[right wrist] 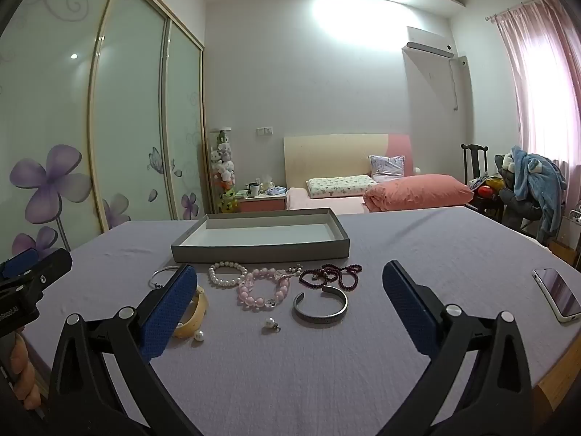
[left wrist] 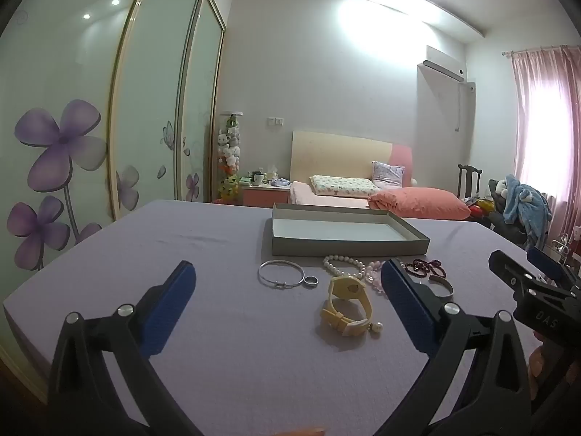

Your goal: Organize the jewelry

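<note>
Jewelry lies on a lilac cloth in front of a shallow grey box [left wrist: 348,249] [right wrist: 261,250]. In the left wrist view I see a silver bangle [left wrist: 281,272], a small ring [left wrist: 311,281], a yellow watch [left wrist: 346,305] and a pearl bracelet [left wrist: 343,267]. The right wrist view shows the pearl bracelet [right wrist: 225,273], a pink bead bracelet [right wrist: 263,289], dark red beads [right wrist: 330,276], a silver cuff [right wrist: 320,309] and two loose pearl pendants [right wrist: 270,324]. My left gripper [left wrist: 288,283] is open above the watch. My right gripper [right wrist: 288,283] is open above the cuff.
A phone [right wrist: 557,294] lies at the table's right edge. Behind the table stand a bed with pink bedding [right wrist: 417,190], a sliding wardrobe [right wrist: 109,127] on the left and a chair piled with clothes [right wrist: 526,185] on the right.
</note>
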A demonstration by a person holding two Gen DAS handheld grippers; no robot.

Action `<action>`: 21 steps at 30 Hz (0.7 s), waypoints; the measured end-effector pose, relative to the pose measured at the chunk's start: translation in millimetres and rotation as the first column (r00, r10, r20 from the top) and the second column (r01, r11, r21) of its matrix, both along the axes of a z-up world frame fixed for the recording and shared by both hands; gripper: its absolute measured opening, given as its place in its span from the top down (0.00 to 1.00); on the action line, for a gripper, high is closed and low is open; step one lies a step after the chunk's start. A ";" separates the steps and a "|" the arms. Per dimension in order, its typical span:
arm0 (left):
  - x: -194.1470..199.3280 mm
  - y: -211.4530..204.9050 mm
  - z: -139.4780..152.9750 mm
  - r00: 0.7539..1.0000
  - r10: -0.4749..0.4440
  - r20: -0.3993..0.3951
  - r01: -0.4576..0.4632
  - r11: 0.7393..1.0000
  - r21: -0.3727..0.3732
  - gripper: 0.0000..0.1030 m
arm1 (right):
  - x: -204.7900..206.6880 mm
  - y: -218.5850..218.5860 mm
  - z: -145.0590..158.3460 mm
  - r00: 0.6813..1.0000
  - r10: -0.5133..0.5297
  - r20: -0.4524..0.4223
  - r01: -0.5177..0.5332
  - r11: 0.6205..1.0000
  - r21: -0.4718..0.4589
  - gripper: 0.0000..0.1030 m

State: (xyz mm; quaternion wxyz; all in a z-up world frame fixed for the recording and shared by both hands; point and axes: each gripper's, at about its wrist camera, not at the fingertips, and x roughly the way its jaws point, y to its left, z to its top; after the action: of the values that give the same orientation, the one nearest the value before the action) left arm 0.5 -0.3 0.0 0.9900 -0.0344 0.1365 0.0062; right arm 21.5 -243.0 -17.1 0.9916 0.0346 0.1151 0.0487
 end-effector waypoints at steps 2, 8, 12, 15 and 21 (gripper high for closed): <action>0.0 -0.2 0.4 1.000 0.001 0.001 -0.001 1.000 -0.002 0.04 | 0.0 0.1 -0.1 1.000 0.000 0.001 0.000 1.000 -0.003 0.02; 0.2 -0.3 0.7 1.000 -0.001 0.000 0.001 1.000 -0.004 0.04 | 0.1 -0.2 -0.3 1.000 -0.003 0.001 0.003 1.000 0.000 0.02; 0.0 0.8 0.2 1.000 -0.001 -0.002 0.001 1.000 -0.008 0.04 | 0.3 -0.3 -0.3 1.000 0.000 0.000 0.000 1.000 -0.002 0.02; 0.5 0.9 0.0 1.000 -0.001 -0.003 0.001 1.000 -0.007 0.04 | 0.5 0.1 -0.4 1.000 0.001 0.000 -0.001 1.000 -0.002 0.02; 0.4 0.8 0.2 1.000 0.000 -0.004 0.000 1.000 -0.008 0.04 | 0.1 -0.8 0.0 1.000 0.000 0.000 0.000 1.000 -0.001 0.02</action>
State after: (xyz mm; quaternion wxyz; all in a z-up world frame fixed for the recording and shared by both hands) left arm 0.9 0.5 0.2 0.9896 -0.0382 0.1385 0.0060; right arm 21.6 -243.9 -17.1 0.9916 0.0341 0.1149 0.0485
